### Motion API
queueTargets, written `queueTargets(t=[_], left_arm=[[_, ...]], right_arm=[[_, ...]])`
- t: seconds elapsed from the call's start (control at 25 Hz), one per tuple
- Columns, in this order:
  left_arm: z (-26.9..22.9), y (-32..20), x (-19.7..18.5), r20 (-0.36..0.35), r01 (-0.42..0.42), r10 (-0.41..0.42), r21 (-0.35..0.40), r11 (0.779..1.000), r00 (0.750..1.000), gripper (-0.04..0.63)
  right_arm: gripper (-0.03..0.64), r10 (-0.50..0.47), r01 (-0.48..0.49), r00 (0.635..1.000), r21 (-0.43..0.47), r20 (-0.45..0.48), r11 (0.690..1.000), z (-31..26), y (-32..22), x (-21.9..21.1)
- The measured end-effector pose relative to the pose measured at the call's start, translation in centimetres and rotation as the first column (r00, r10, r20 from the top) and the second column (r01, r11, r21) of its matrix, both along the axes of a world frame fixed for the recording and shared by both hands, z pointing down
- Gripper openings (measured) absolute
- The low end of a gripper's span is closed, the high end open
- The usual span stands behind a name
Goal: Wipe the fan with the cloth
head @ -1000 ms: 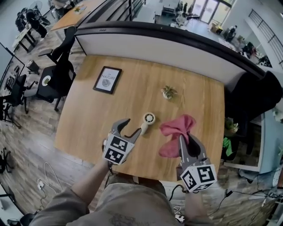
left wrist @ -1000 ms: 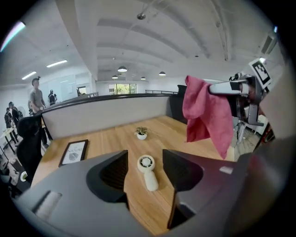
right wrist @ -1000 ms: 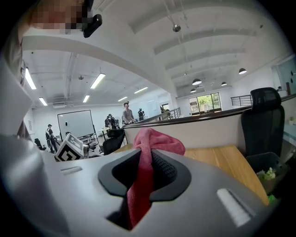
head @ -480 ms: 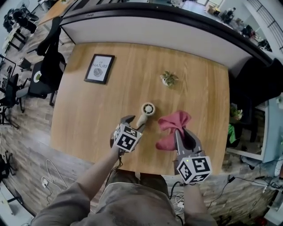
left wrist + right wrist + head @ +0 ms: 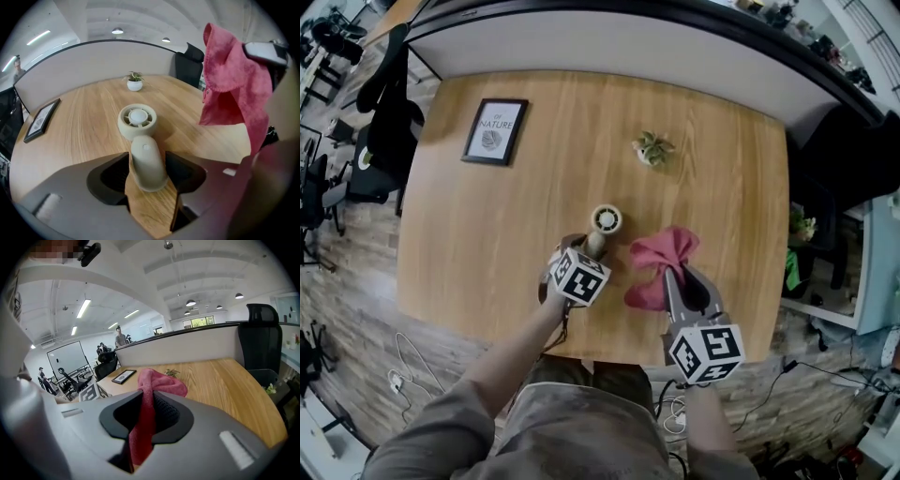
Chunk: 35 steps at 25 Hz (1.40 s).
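Observation:
A small beige hand fan (image 5: 606,219) lies flat on the wooden table (image 5: 487,225), round head away from me. My left gripper (image 5: 589,247) is closed round its handle; in the left gripper view the handle (image 5: 147,161) sits between both jaws, which press its sides. The pink cloth (image 5: 661,258) hangs bunched from my right gripper (image 5: 679,281), just right of the fan and above the table. The right gripper view shows that cloth (image 5: 157,383) pinched between the jaws of the right gripper (image 5: 146,414). The cloth (image 5: 234,79) also hangs at the right of the left gripper view.
A framed picture (image 5: 494,131) lies at the table's far left and a small potted plant (image 5: 652,148) stands far of centre. A curved partition (image 5: 609,42) borders the far edge. Office chairs (image 5: 384,103) stand off the left side.
My left gripper moved forward over the fan's handle and closed on it; it stood open beside the handle a second ago. The right gripper still holds the cloth, barely shifted.

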<state>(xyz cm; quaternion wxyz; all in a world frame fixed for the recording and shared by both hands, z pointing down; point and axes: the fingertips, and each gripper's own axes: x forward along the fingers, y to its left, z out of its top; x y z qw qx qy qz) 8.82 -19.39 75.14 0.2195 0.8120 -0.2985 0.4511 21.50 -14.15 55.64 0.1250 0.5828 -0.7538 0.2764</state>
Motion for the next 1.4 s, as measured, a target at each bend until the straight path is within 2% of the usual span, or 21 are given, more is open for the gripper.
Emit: queueTargets(t=[0.16,0.4,0.56,0.72,0.88,1.04,1.2,1.4], left_arm=[[0.5,0.1,-0.1,0.018,0.01,-0.011,0.009,1.0,1.0,0.238],[0.5,-0.1,-0.3,-0.007,0.015,-0.015,-0.002,1.0,1.0,0.196],[-0.6,-0.3,-0.6,-0.075,0.028,-0.031,-0.042,0.999,0.997,0.192],[-3.2,-0.4,-0.4,-0.192,0.036,-0.042,-0.036,0.999,0.98,0.189],[-6.7,-0.4,-0.7,-0.299,0.05,-0.054,-0.022,0.999,0.953,0.187],[-11.3,-0.7,-1.3,-0.388,0.061,-0.042,0.036,0.997,0.921,0.187],[-17.4,-0.7,-2.7,-0.501,0.1,-0.038,0.096,0.99,0.865,0.187],[-25.4,-0.1,-4.5,-0.62,0.129,0.024,0.202,0.971,0.784,0.187]], right_arm=[[0.066,-0.002,0.002,1.0,-0.009,0.005,1.0,0.4,0.0,0.0],[0.066,-0.007,0.007,1.0,-0.012,0.008,1.0,0.6,0.2,-0.3],[0.066,-0.008,0.008,1.0,-0.007,0.004,1.0,0.4,0.3,-0.3],[0.066,-0.004,0.004,1.0,0.011,-0.004,1.0,-0.6,0.4,0.1],[0.066,0.01,-0.009,1.0,0.041,-0.012,0.999,-2.3,0.4,0.6],[0.066,0.01,-0.009,1.0,0.082,-0.018,0.997,-4.7,0.2,0.5],[0.066,0.004,-0.001,1.0,0.131,-0.021,0.991,-7.6,0.2,0.0],[0.066,-0.01,0.016,1.0,0.227,-0.026,0.974,-12.6,0.3,-0.9]])
